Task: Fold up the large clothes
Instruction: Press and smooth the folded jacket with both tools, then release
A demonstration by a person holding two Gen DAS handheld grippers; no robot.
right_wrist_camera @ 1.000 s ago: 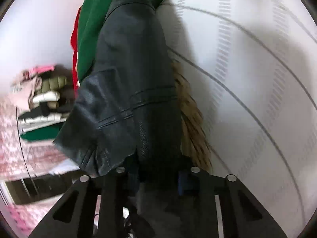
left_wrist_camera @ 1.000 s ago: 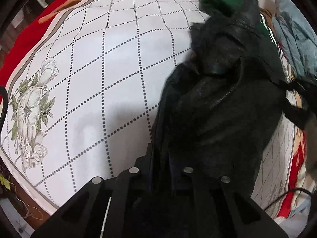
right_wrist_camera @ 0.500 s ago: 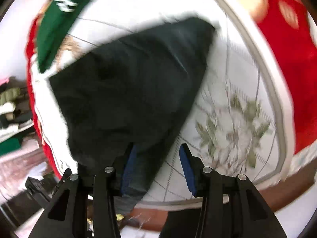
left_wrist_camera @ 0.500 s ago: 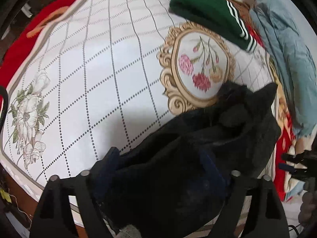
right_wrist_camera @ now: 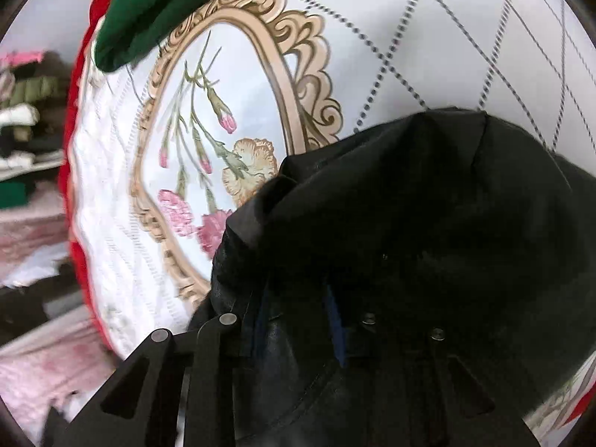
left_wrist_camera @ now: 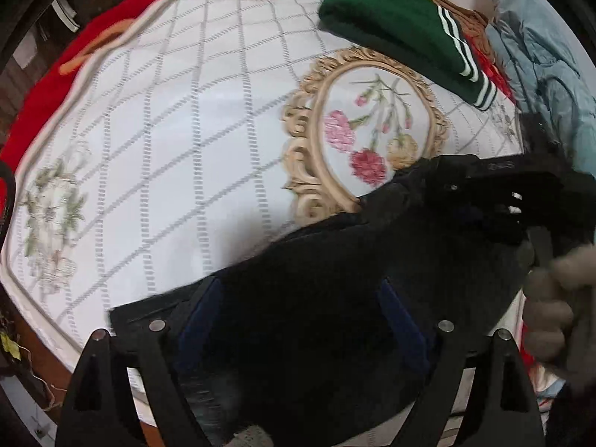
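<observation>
The black jacket point(left_wrist_camera: 335, 298) lies bunched on the bed's quilt point(left_wrist_camera: 167, 149), filling the lower middle and lower right of the left wrist view, its far edge reaching the gold oval frame printed around pink flowers. In that view the left gripper point(left_wrist_camera: 301, 320) has its jaws spread wide, blue pads on either side of the dark cloth, not pinching it. The right gripper point(left_wrist_camera: 484, 193) shows there too, at the right edge, as a black frame lying over the jacket's far end, with a gloved hand point(left_wrist_camera: 551, 298) below it. The right wrist view brings the jacket point(right_wrist_camera: 428, 231) close: glossy, leather-like folds with seams fill the lower right, and the right gripper point(right_wrist_camera: 298, 320) has its jaws narrowly apart with cloth draped over and between them; whether they pinch it cannot be told. A folded green garment point(left_wrist_camera: 395, 26) with white stripes rests at the top of the quilt in both views. Only the left view shows the pale blue garment point(left_wrist_camera: 540, 52) at upper right; only the right view shows stacked clothes point(right_wrist_camera: 26, 119) at the left edge.
</observation>
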